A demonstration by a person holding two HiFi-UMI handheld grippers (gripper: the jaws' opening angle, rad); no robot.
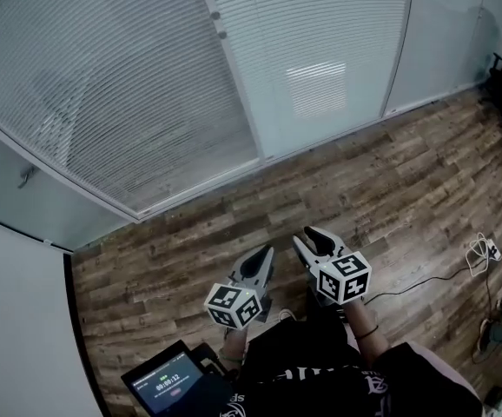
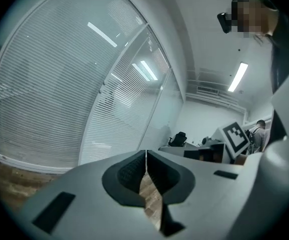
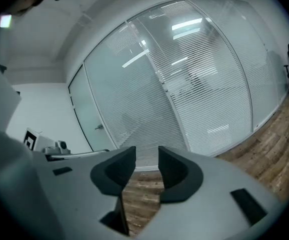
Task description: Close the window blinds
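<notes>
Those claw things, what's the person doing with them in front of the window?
A person stands on the wood floor facing the window blinds, holding a gripper in each hand. The left gripper has its jaws together and the right gripper has them apart; both are empty. Neither touches the blinds, so closing them hasn't started.

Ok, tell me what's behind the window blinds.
Through the window blinds only a faint grey shape and a bright patch show. The blinds cover the rest, so what stands behind them cannot be made out.
</notes>
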